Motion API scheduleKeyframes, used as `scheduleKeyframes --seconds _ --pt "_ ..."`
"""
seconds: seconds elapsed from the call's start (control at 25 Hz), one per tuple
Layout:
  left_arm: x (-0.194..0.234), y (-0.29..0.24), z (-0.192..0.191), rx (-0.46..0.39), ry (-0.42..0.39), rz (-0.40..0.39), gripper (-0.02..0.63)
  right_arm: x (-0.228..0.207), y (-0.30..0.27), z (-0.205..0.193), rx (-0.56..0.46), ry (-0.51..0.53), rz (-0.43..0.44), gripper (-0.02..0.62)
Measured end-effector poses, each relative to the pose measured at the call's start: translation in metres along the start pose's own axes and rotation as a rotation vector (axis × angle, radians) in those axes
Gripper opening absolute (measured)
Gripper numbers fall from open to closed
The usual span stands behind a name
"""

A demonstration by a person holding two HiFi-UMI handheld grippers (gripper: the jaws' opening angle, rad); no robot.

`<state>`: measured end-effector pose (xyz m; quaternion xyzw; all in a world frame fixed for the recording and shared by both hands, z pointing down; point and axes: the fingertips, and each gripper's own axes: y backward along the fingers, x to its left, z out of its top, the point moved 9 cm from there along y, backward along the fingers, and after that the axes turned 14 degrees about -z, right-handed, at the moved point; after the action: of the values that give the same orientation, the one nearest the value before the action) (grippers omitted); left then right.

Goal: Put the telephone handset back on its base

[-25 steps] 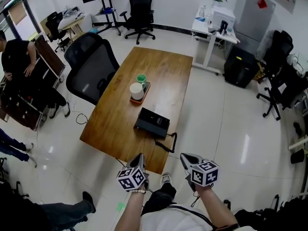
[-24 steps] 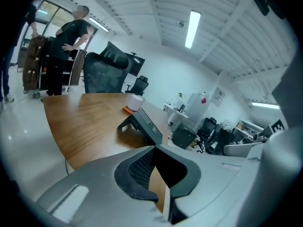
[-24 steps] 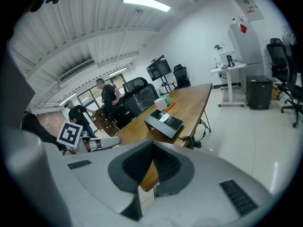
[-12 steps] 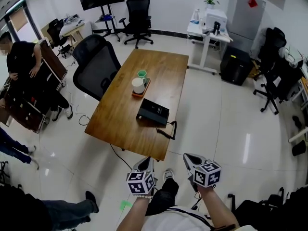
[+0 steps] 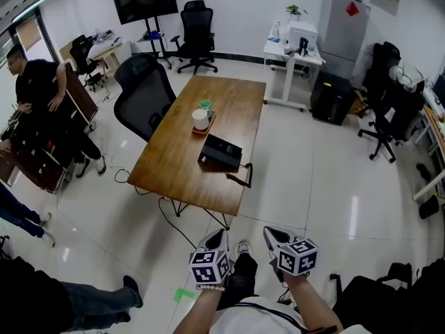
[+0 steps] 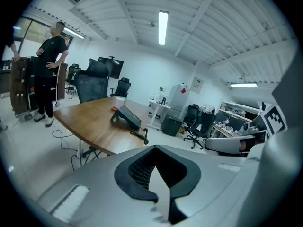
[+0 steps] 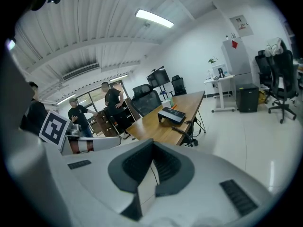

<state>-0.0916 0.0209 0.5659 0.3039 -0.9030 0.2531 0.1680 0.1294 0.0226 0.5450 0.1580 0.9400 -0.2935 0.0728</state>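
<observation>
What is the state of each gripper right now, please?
Left gripper: closed, holding nothing.
Right gripper: closed, holding nothing.

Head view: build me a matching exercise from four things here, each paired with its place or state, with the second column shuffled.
1. handset
2. white mug
3. green cup
4. left hand-held gripper

A. shut, above the floor
B. on the tray, nearer end
C. on the tray, farther end
D. off the base, by the table's near edge

Pairs: 1-D, 2-B, 3-C, 4-A
</observation>
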Motion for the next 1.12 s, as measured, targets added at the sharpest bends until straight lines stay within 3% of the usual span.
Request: scheduleKeyframes --seconds 1.12 --pt "-0.012 0.026 -0.010 -0.012 -0.011 -0.013 0.002 0.020 0.032 -0.016 -0.039 0.023 -0.032 0.003"
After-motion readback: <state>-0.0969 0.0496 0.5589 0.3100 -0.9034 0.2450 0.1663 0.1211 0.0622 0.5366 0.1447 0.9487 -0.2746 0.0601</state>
